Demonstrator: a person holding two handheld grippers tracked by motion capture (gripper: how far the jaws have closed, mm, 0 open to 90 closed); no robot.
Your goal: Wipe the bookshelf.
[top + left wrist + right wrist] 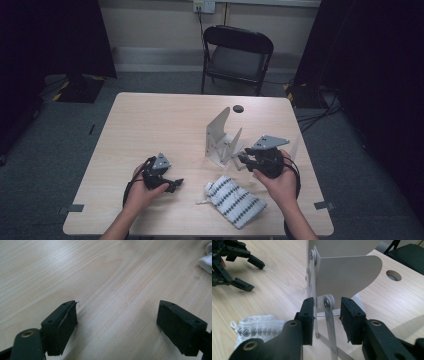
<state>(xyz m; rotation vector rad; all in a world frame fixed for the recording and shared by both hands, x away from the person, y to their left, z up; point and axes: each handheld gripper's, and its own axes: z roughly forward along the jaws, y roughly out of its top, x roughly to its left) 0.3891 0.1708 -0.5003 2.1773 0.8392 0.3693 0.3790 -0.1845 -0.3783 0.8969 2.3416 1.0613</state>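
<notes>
Straddling the lower corner of a white folding metal stand (pixel 342 272), the right gripper (pixel 327 315) has its two black jaws set on either side of a rounded tab with a screw, where a thin metal strut hinges off the stand's plate. The left pad (pixel 308 320) lies close against the edge of the plate; the right pad (pixel 352 320) stands a little off the tab, so a small gap shows and a firm pinch cannot be confirmed. The jaws are partly closed, with the tab between them.

From the high view, the right gripper (pixel 260 156) sits at the near right edge of the stand (pixel 220 137), which stands upright on the wooden table (pixel 150 125), right of centre. A white sock with dark stripes (pixel 234 200) lies flat on the table just in front of the stand, near the right hand (pixel 280 182).

Farther left, the left gripper (pixel 167 181) rests low over the table, well apart from the stand. Its own view shows its jaws spread wide over bare wood with nothing between them, the left gripper (pixel 117 322) pointing toward a corner of the sock (pixel 206 261) at the far right edge.

Beyond the table stands a black folding chair (pixel 237 55).
</notes>
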